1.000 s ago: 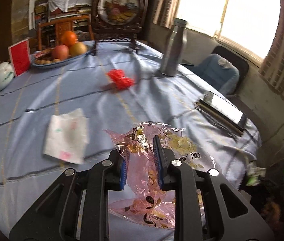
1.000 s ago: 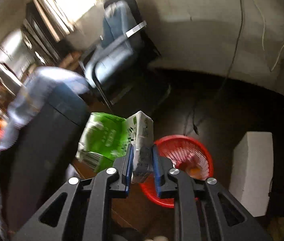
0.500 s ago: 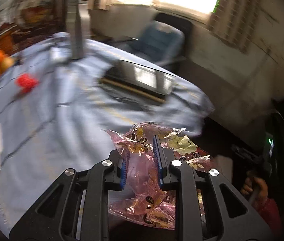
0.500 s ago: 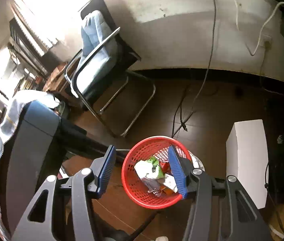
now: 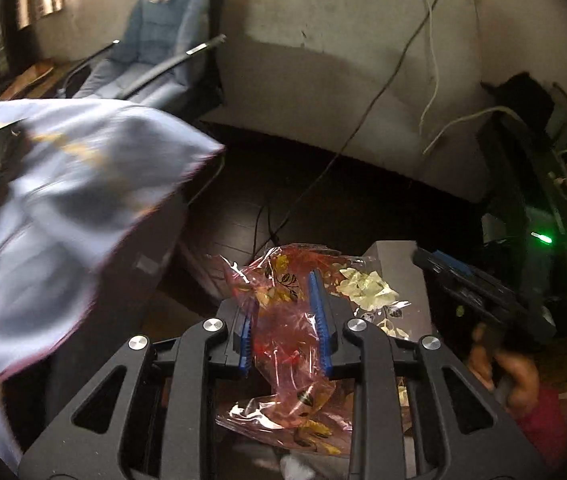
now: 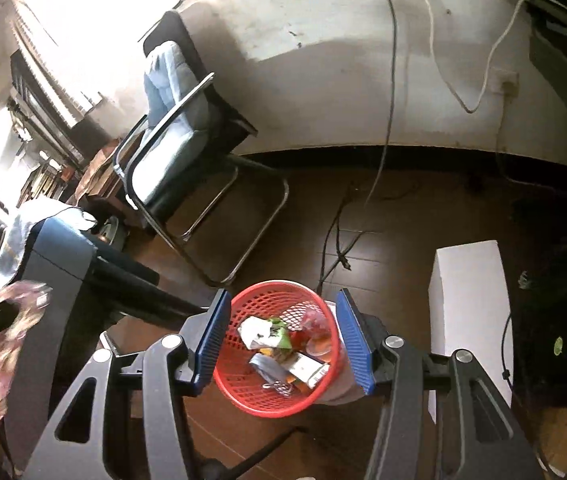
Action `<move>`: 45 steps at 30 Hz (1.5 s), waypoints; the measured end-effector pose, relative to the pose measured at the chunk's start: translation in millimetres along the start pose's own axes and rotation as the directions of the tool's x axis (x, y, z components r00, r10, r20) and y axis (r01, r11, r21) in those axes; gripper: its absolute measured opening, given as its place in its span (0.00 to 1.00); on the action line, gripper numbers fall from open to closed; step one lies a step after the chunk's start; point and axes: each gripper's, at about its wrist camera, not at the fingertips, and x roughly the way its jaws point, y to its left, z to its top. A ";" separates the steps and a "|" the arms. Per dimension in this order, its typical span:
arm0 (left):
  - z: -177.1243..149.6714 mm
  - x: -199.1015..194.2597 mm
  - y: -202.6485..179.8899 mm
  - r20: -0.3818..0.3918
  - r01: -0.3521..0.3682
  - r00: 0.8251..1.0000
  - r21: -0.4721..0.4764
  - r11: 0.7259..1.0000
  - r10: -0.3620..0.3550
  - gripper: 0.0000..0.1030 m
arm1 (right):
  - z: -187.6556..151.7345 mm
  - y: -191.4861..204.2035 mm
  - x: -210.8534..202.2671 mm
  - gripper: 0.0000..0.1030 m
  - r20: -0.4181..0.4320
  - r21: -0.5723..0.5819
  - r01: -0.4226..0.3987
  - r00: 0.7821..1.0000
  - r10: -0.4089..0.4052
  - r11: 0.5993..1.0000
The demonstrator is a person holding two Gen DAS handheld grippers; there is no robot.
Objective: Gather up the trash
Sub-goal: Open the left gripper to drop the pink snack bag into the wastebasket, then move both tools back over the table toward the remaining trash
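The left tongs had a crinkled pink cellophane wrapper, printed with gold flowers, between their blue pads. Their jaws had just been opening a little, and the wrapper hung loosely in the gap; whether the pads pinched it at all could not be told. These tongs pointed steeply down past the edge of the table's blue cloth, likely so the wrapper could fall clear of the table and toward the floor.

The right tongs stood wide apart and held nothing. Their jaws had opened within the last second and framed the red mesh waste basket standing on the dark wooden floor below, which suggested they had been held there to drop something straight in. Inside the basket lay a green and white packet among other scraps.

In the right wrist view the wrapper showed as a pink blur at the left edge, well apart from the basket. It probably needed carrying over the basket's rim before a full release, since such light film could drift aside.
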 end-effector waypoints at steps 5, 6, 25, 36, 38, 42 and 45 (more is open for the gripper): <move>8.4 39.4 -12.7 -0.043 -0.073 0.996 0.000 0.997 0.073 0.67 | -1.8 -9.5 1.1 0.52 -0.003 0.011 0.011 1.000 -0.011 1.000; 6.8 40.0 -13.3 -0.045 -0.073 0.996 0.000 0.997 0.073 0.68 | -1.8 -10.3 2.2 0.52 -0.003 0.013 0.010 1.000 -0.010 1.000; -12.6 -20.4 18.7 0.057 -0.118 0.991 -0.073 0.990 0.123 0.82 | -0.7 41.4 -15.6 0.60 0.021 -0.074 -0.046 0.999 0.047 0.996; -36.3 -83.2 71.6 0.148 -0.096 0.982 -0.171 0.981 0.122 0.92 | -3.7 110.2 -45.1 0.82 0.040 -0.179 -0.104 0.993 0.113 0.978; -43.0 -100.0 84.5 0.170 -0.119 0.973 -0.205 0.972 0.155 0.93 | -4.5 126.4 -46.9 0.83 0.037 -0.210 -0.114 0.992 0.125 0.971; -55.4 -125.5 111.7 0.196 -0.126 0.964 -0.256 0.958 0.180 0.93 | -8.8 163.3 -55.7 0.84 0.037 -0.275 -0.140 0.987 0.156 0.951; -65.2 -143.3 137.9 0.213 -0.138 0.954 -0.307 0.942 0.210 0.93 | -11.1 188.4 -61.5 0.85 0.035 -0.323 -0.153 0.984 0.174 0.934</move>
